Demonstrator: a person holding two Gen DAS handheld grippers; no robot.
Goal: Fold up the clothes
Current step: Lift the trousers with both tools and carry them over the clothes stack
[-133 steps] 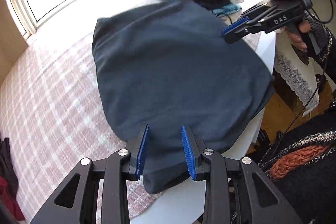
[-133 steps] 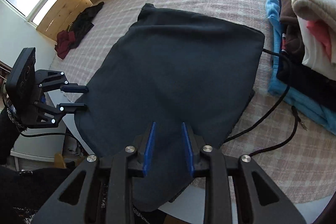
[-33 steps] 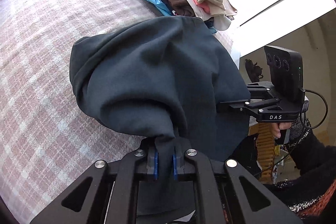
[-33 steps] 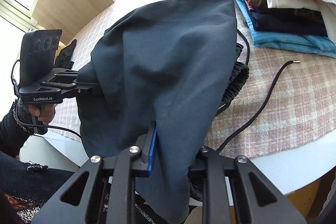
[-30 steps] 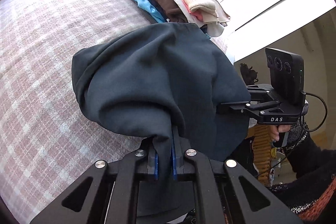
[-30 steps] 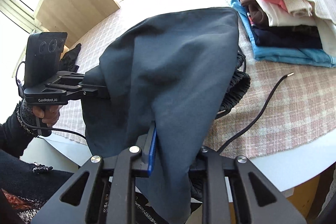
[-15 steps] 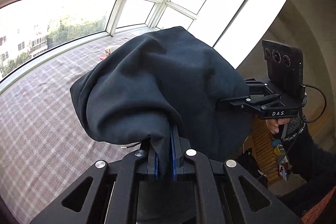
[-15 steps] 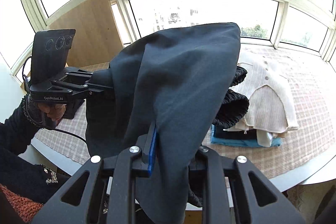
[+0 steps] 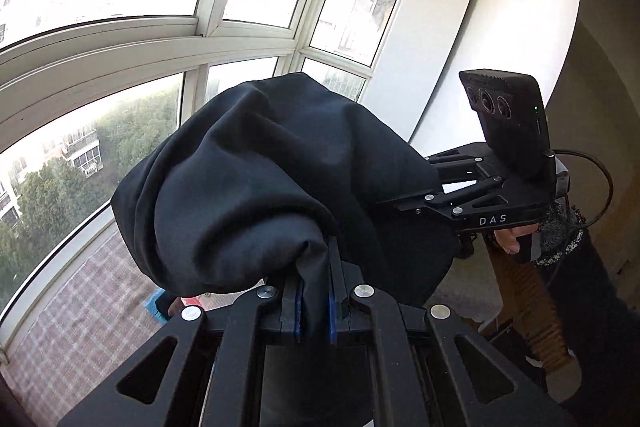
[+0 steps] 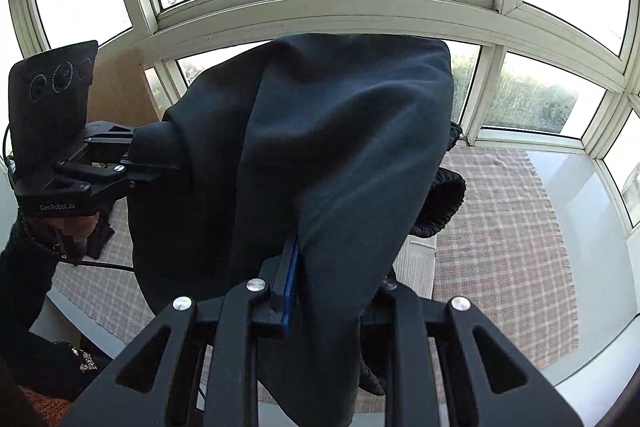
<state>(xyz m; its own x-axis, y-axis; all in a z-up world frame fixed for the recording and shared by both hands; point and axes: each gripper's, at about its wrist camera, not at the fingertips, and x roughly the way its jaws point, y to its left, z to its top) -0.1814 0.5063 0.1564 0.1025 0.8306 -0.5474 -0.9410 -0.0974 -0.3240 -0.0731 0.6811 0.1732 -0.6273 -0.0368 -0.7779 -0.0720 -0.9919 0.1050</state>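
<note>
A dark navy garment (image 9: 260, 187) hangs in the air between both grippers, lifted clear of the table. My left gripper (image 9: 314, 301) is shut on one edge of it, blue pads pinching the cloth. My right gripper (image 10: 320, 287) is shut on another edge of the dark garment (image 10: 340, 155); cloth drapes over and hides its right finger. A ribbed cuff (image 10: 440, 203) dangles at the right of the garment. Each view shows the other gripper clamped into the cloth: the right gripper (image 9: 424, 195) in the left wrist view, the left gripper (image 10: 160, 163) in the right wrist view.
A round table with a pink checked cloth (image 10: 500, 227) lies below. A cream folded garment (image 10: 418, 263) peeks out behind the hanging cloth. Curved windows (image 10: 320, 7) stand behind the table. A hand (image 10: 68, 227) in a dark sleeve holds the left gripper.
Both grippers shut on the garment's near edge, then raised it off the table. In the last half second it rose further, and the views now tilt up toward the windows.
</note>
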